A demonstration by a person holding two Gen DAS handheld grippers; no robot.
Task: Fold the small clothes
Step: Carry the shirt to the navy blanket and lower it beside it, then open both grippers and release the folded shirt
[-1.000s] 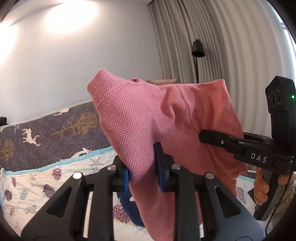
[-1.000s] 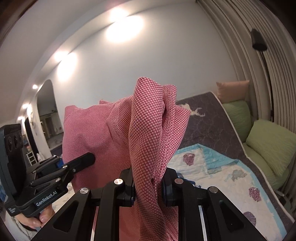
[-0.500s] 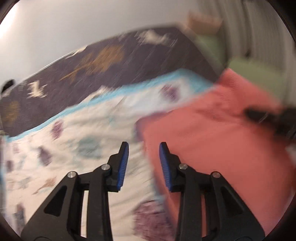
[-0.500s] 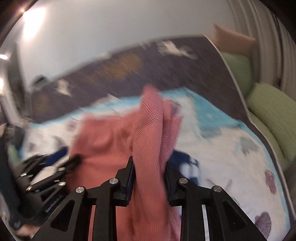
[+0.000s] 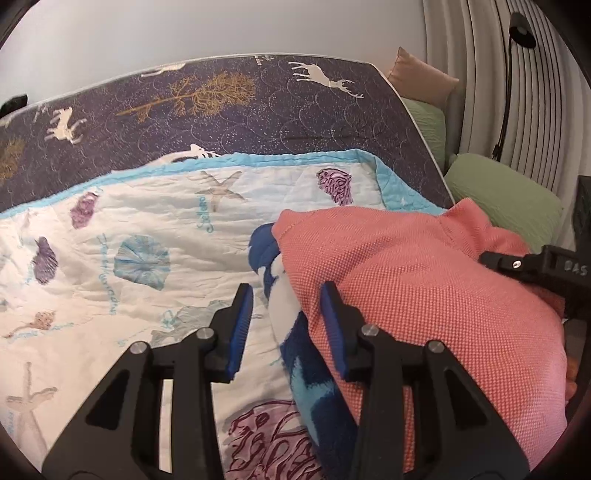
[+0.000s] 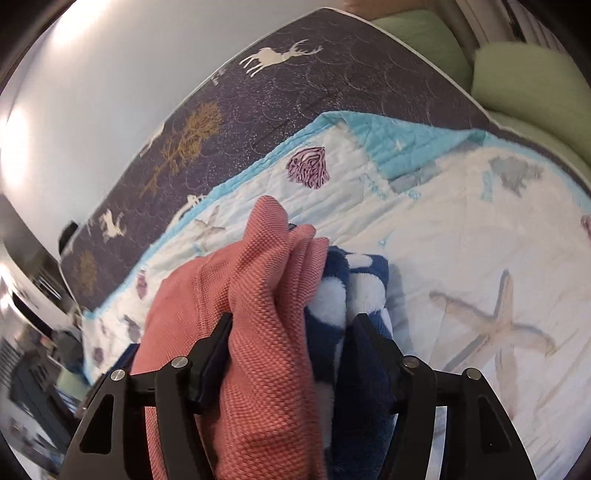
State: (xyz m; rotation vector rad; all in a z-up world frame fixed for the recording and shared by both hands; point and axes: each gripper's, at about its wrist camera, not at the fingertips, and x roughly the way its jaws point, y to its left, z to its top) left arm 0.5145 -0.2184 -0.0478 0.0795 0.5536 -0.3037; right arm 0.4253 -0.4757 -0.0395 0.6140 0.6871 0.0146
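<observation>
A pink knit garment (image 5: 424, 295) lies bunched on the bed, draped over a blue-and-white fleece piece (image 5: 273, 266). My left gripper (image 5: 288, 325) hovers at the garment's left edge. Its jaws are opening and only the fleece and quilt show between the blue pads; the pink edge rests against the right finger. In the right wrist view, my right gripper (image 6: 295, 343) has its jaws opening wide. A fold of the pink garment (image 6: 258, 332) and the fleece (image 6: 354, 280) sit loosely between them. The right gripper (image 5: 495, 260) reaches onto the garment's far right side.
A sea-themed white and turquoise quilt (image 5: 147, 221) covers the bed over a dark deer-print spread (image 5: 258, 110). Green cushions (image 5: 509, 192) and a tan one (image 5: 421, 77) sit at the right by the curtains, beside a black floor lamp (image 5: 517, 29).
Both grippers came down from holding the pink garment aloft to the bed. The left let go of it, and the right jaws spread apart around the cloth.
</observation>
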